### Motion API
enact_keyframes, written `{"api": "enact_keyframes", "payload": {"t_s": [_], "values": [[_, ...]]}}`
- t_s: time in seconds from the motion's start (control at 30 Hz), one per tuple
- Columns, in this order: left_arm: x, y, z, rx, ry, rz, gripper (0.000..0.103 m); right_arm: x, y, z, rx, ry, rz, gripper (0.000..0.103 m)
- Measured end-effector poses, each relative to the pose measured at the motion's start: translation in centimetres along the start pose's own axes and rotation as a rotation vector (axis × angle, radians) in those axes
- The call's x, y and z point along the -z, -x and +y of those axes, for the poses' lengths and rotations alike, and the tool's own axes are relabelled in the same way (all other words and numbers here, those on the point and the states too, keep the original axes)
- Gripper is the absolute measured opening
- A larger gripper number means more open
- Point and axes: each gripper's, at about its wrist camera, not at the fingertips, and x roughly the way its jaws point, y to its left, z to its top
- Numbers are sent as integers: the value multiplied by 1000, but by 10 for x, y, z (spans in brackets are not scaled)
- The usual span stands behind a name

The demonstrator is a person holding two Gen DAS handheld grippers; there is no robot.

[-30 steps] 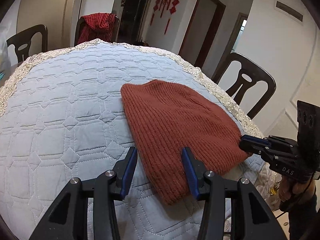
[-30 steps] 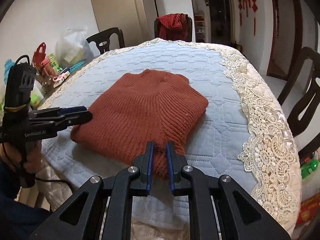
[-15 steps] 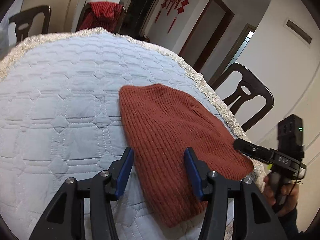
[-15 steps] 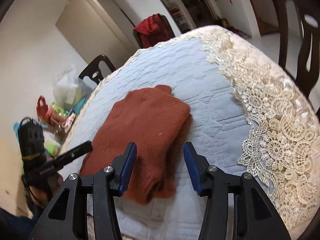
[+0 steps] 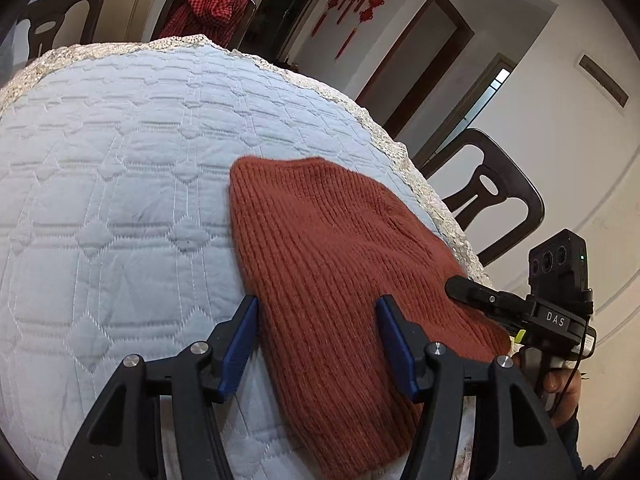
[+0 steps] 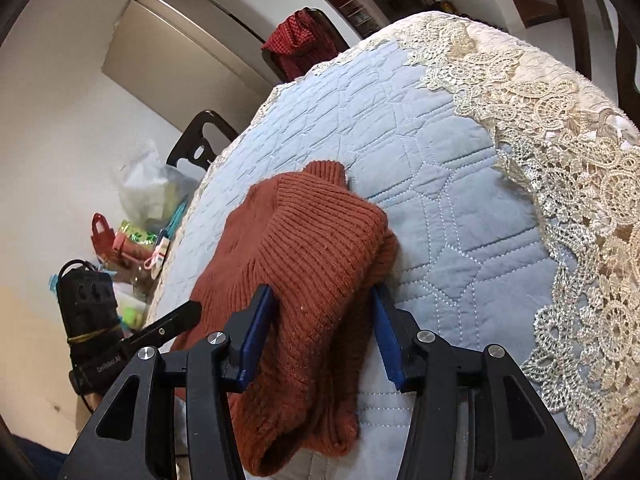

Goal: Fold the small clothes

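A folded rust-red knit sweater (image 5: 332,264) lies on the blue quilted tablecloth (image 5: 112,184) near the table's near edge; it also shows in the right wrist view (image 6: 304,264). My left gripper (image 5: 316,320) is open, its blue-padded fingers straddling the sweater's near left corner. My right gripper (image 6: 324,312) is open, fingers either side of the sweater's near right end, whose corner hangs over the table edge. The right gripper shows side-on in the left wrist view (image 5: 516,308); the left gripper shows in the right wrist view (image 6: 160,332).
The round table has a cream lace border (image 6: 560,168). Dark wooden chairs (image 5: 492,200) stand around it, one draped with a red checked cloth (image 5: 208,4). Bags and bottles (image 6: 136,220) sit beyond the table's left side in the right wrist view.
My right gripper has opened from shut on the sweater's edge and tilted, now straddling its end. My left gripper stayed open and moved closer over the sweater's corner.
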Motion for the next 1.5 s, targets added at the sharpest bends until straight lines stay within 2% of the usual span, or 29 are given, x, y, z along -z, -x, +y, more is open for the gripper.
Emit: {"api": "enact_keyframes", "payload": {"t_s": [0.13,0.3,0.37,0.53,0.73,1.13,1.5], "values": [[6,4,-2,-1,0,0,63,8,2,3,-18,13,36,50],[0,-2,-3,-10,-15,5,62,4,-3,1,-20,4,38,47],[-1,-1,-5,-17,-30,2,59,2,-5,1,-21,4,39,44],[-3,7,-12,-26,-65,-16,43,4,-2,3,-28,2,26,35],[-8,17,-20,-22,-100,-45,35,5,6,13,-41,29,-1,31],[-15,47,-12,-12,-117,-110,34,2,10,55,-81,117,-30,30],[-28,69,40,-70,-64,-150,34,-8,-44,92,-120,181,21,30]]}}
